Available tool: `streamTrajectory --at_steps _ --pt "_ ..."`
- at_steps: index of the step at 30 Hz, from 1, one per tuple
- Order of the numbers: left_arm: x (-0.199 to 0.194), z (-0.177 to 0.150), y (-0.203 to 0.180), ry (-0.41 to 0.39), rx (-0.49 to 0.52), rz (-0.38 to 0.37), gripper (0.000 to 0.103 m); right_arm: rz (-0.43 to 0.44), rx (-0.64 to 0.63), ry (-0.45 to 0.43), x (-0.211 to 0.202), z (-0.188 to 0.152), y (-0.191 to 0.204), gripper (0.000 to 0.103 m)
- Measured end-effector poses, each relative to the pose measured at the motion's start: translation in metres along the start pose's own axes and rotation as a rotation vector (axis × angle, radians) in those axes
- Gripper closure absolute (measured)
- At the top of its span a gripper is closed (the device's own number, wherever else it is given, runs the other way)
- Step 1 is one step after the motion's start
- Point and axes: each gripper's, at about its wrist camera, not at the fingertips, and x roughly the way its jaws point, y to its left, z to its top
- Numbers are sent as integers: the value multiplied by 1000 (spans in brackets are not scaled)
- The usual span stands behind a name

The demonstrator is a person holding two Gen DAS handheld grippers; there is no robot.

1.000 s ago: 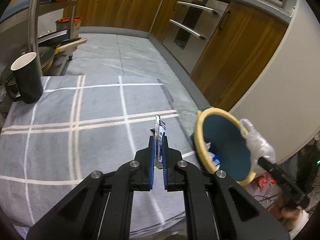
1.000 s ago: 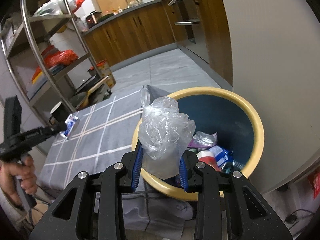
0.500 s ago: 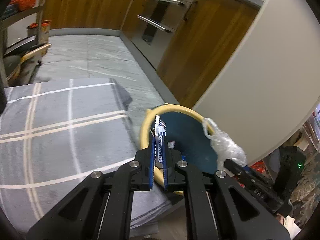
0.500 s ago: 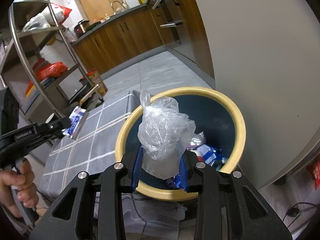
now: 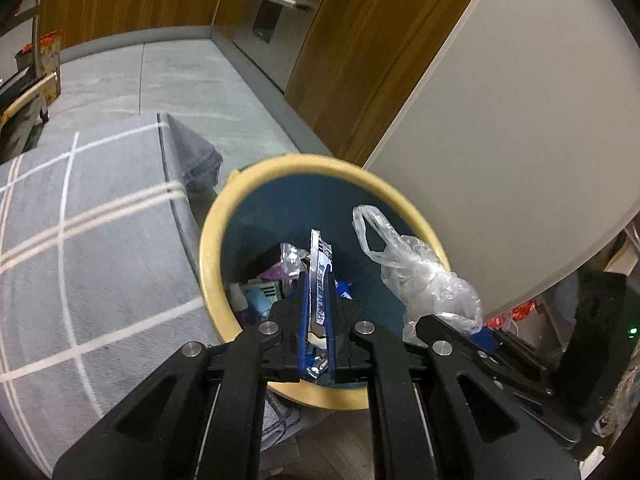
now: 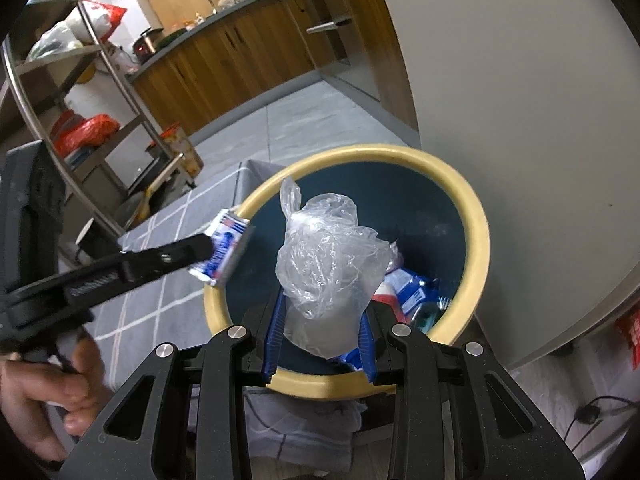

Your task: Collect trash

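A round bin with a cream rim (image 5: 208, 240) (image 6: 476, 216) and dark blue inside stands on the floor, with several wrappers lying at its bottom. My left gripper (image 5: 316, 276) is shut on a flat blue-and-white wrapper (image 5: 320, 276) (image 6: 226, 246), held edge-up over the bin's near rim. My right gripper (image 6: 322, 300) (image 5: 460, 322) is shut on a crumpled clear plastic bag (image 6: 328, 260) (image 5: 420, 276), which hangs above the bin's opening. A hand (image 6: 44, 392) grips the left tool's handle.
A grey checked cloth (image 5: 80, 248) covers the table left of the bin. A white wall panel (image 5: 500, 140) rises right behind the bin, with wooden kitchen cabinets (image 6: 240, 60) beyond. A metal shelf rack (image 6: 100, 80) with bags stands at the far left.
My left gripper has swung right from over the checked cloth to over the bin, still holding the wrapper. The right gripper with the plastic bag has edged closer over the bin's opening.
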Motion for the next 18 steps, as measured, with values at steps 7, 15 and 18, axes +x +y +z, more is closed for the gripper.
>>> streamTrajectory --at_steps 7,15,18 --pt "13 -5 11 33 -28 -4 97 7 2 34 10 -1 -2 58" --pt "-9 -7 23 -9 -53 -23 68 -1 1 11 4 -1 0 48" --pt "-21 -5 19 -40 -37 -25 49 -10 4 -16 -4 0 0 43"
